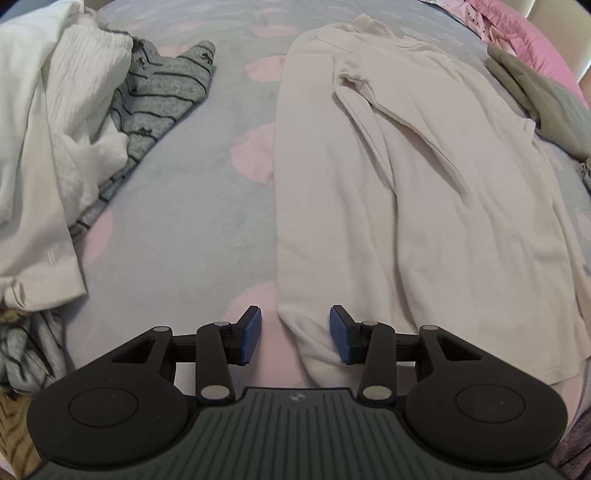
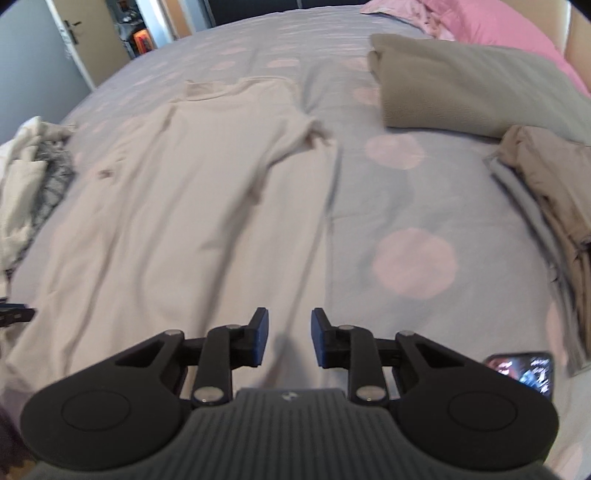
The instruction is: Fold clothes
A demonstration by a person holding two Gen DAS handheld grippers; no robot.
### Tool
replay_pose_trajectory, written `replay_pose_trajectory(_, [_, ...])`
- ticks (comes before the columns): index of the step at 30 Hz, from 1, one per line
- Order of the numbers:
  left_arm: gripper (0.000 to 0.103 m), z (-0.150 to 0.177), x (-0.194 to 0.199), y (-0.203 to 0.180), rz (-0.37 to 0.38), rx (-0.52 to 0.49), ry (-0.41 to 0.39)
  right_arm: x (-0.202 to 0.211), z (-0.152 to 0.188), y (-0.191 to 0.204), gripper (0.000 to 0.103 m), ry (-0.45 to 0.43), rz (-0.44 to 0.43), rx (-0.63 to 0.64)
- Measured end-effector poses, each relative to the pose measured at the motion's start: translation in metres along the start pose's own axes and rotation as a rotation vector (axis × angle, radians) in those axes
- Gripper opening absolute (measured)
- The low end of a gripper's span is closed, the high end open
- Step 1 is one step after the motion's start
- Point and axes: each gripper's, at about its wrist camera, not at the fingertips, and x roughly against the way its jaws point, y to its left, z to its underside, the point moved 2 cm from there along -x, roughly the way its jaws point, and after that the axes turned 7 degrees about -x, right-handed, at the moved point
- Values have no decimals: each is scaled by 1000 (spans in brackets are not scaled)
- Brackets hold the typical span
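A cream long-sleeved top (image 1: 424,206) lies flat and lengthwise on the bed, one sleeve folded down over its body. My left gripper (image 1: 295,332) hangs open over its near left hem corner, which lies between the blue pads (image 1: 253,332) without being pinched. In the right wrist view the same top (image 2: 184,206) spreads out to the left. My right gripper (image 2: 290,339) is open just above the near hem by the top's right edge, with cloth under the gap between its fingers.
The bed cover (image 1: 192,221) is grey-blue with pink dots. A heap of white and grey striped clothes (image 1: 74,129) lies to the left. To the right are a folded olive piece (image 2: 461,92), a beige folded stack (image 2: 546,192), a phone (image 2: 524,373) and a pink pillow (image 2: 498,29).
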Motion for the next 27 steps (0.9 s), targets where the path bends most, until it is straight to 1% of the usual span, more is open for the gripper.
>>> replay_pose_trajectory(3, [38, 3, -3, -4, 27, 25, 1, -4, 9, 7, 29, 31, -16, 7])
replay_pose_trajectory(5, [35, 4, -5, -10, 31, 15, 1, -9, 14, 11, 29, 60, -16, 22])
replay_pose_trajectory(6, [31, 4, -6, -12, 27, 5, 2, -11, 17, 13, 29, 75, -16, 34])
replay_pose_trajectory(7, [23, 3, -7, -14, 21, -7, 4, -13, 19, 14, 29, 88, -14, 46])
replay_pose_trajectory(8, [19, 3, -8, -16, 14, -17, 5, -15, 21, 16, 28, 96, -8, 58])
replay_pose_trajectory(9, [8, 2, -7, -16, 4, -18, 4, -17, 23, 17, 27, 101, 2, 69])
replay_pose_trajectory(10, [4, 1, -5, -15, 1, -11, 0, -18, 24, 18, 15, 101, 20, 81])
replay_pose_trajectory(11, [3, -1, -2, -14, 2, 2, -8, -19, 25, 18, 5, 100, 39, 93])
replay_pose_trajectory(12, [3, -3, 3, -11, -6, 13, -23, -19, 25, 19, 5, 97, 56, 104])
replay_pose_trajectory(14, [2, -9, 16, -4, -34, 27, -63, -13, 22, 20, 4, 61, 82, 122])
replay_pose_trajectory(16, [2, -17, 33, 9, -51, 60, -111, -2, 13, 17, 4, 5, 112, 121])
replay_pose_trajectory(20, [2, -32, 63, 40, -93, 154, -193, 18, -10, -5, 4, -92, 161, 23])
replay_pose_trajectory(23, [2, -50, 86, 67, -155, 213, -264, 29, -29, -27, 4, -143, 207, -58])
replay_pose_trajectory(25, [2, -64, 103, 86, -200, 245, -320, 35, -44, -40, 4, -169, 236, -86])
replay_pose_trajectory(27, [2, -77, 122, 104, -257, 253, -367, 41, -57, -51, 4, -196, 264, -101])
